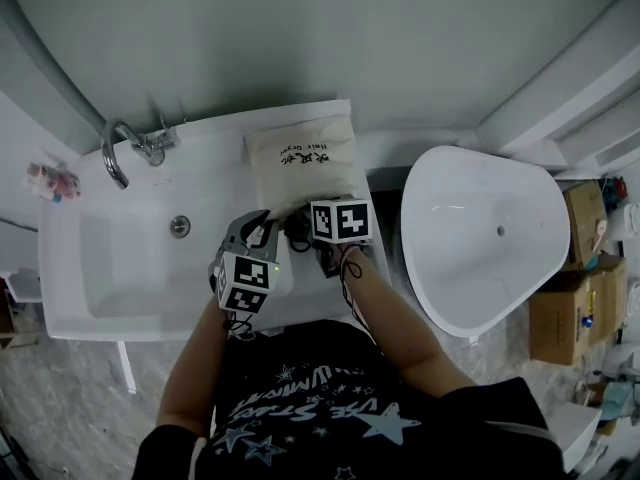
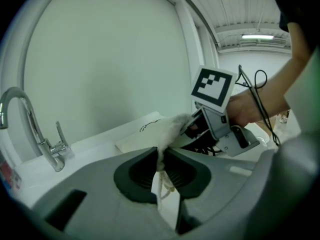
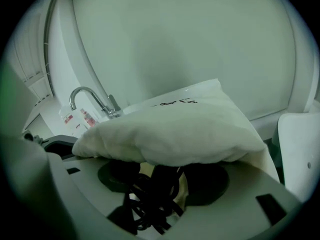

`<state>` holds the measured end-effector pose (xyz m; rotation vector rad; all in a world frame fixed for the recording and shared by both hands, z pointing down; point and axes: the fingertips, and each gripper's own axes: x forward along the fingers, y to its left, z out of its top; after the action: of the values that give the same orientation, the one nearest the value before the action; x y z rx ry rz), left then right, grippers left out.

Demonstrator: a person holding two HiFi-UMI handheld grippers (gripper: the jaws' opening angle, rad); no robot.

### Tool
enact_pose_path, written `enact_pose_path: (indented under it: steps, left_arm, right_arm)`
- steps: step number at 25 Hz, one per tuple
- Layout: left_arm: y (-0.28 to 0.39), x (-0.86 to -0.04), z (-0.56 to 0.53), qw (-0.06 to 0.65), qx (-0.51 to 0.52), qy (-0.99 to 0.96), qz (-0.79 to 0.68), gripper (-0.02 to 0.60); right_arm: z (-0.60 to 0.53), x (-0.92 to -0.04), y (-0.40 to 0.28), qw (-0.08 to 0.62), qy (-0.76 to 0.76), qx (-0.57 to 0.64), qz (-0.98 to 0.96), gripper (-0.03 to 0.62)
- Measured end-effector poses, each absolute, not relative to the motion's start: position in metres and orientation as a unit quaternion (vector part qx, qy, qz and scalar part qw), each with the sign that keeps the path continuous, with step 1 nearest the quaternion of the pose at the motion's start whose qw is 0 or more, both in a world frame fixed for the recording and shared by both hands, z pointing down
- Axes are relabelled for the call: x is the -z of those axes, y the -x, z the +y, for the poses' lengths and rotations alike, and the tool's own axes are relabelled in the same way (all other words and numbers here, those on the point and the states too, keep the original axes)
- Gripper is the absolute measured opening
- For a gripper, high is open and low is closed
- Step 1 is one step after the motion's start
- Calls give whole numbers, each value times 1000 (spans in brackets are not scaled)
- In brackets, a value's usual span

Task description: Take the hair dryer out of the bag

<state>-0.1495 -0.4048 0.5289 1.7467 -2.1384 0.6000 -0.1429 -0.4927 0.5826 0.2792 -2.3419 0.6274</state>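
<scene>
Left gripper (image 2: 161,159) was clamped on the bag (image 2: 150,131) edge; right gripper (image 3: 165,179) sat open in the mouth, black cord (image 3: 145,204) between its jaws; reckon I needed to close on that, then pull.

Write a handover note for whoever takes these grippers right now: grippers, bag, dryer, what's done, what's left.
Left gripper: jaws shut on the mouth edge of the bag, holding it up.
Right gripper: jaws open at the mouth, black cord between them, not gripped.
The bag lies beside the sink.
Done: mouth opened.
Left: grip the dryer, hidden inside, and pull it out.
</scene>
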Motion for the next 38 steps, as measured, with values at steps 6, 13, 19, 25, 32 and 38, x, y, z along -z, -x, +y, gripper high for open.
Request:
enact_pose_path:
  steps: [6,13,19,25,32,38]
  left_arm:
    - [153,-533,-403,161,-208,-600,-756,54]
    - [150,-536,-407,159,-215,-601,-753,54]
    - [156,-539,-407,173,-209,-601,-752,54]
    - [161,-539,-407,175,-208,-602,-751,54]
    - [167,-544,-406,185,-197,-605,-749,54]
    - [166,-544,-405,184,-202,-617,-738,54]
  right_arm:
    - [-498,-597,155,368,-103,-241,-892,247]
    - [-494,-611,159,418,-56,-261,-869,278]
    - [-495,-611,160,418,-60,-280,-862,186]
    - [-489,-605,152,410,-52,-287,-864,176]
    - [-472,-596,133,392,-36,-325,-860,176]
    - [-452,-586,113,383,-29,-328,-863,175]
